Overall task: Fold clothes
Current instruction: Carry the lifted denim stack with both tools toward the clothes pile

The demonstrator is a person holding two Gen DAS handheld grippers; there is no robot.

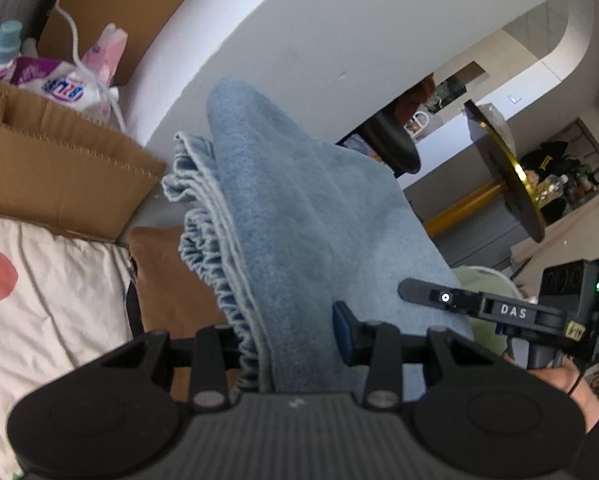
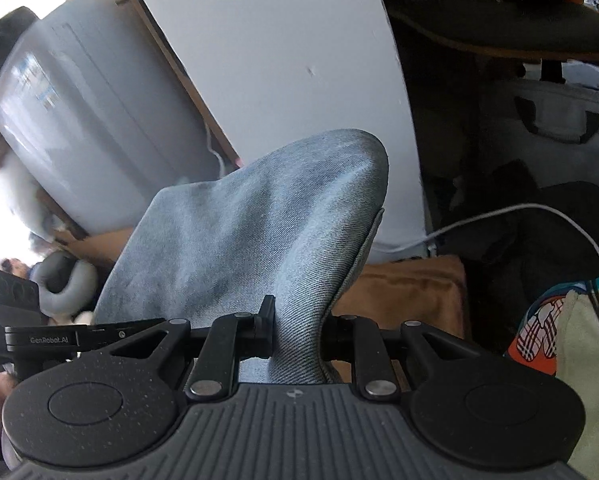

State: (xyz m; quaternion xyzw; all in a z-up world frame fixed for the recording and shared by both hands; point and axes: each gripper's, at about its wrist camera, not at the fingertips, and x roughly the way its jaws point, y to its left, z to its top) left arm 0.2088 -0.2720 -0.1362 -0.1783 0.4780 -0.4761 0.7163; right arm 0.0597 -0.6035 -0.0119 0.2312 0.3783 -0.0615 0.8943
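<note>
1. Task's thing: blue denim garment [image 1: 299, 216], w/ a gathered elastic-looking edge, so prob. shorts or a skirt; can't tell which. It's up in the air, held between the two claws, not lying on any surface in view.
2. Left claw [image 1: 295, 344]: clamped on the denim at the ruffled edge, several layers bunched between the pads. Jaws stand fairly narrow but packed w/ cloth.
3. Right claw [image 2: 295, 340]: clamped on a thinner fold of the same denim, jaws nearly together, fabric rising ahead in a rounded peak.
4. Handling, my guess: denim is soft but has body. It holds a hump above the claw instead of flopping, so it'll crease w/ some resistance. Mid-weight, not fragile, weave rough enough not to slip.
5. Elastic edge is the awkward bit: puckered, thick, uneven. A grip there is bulky and layers could slide apart.
6. Best hold, IMO: flat cloth near corners or edges, both claws on the same edge, so the piece hangs even.
7. Below & left: bed w/ white patterned sheet [image 1: 39, 300], cardboard box [image 1: 59, 176] beside it. Bed looks like the likely place to lay it down; not sure.
8. Risk: uneven layers in the left claw → crooked fold.
</note>
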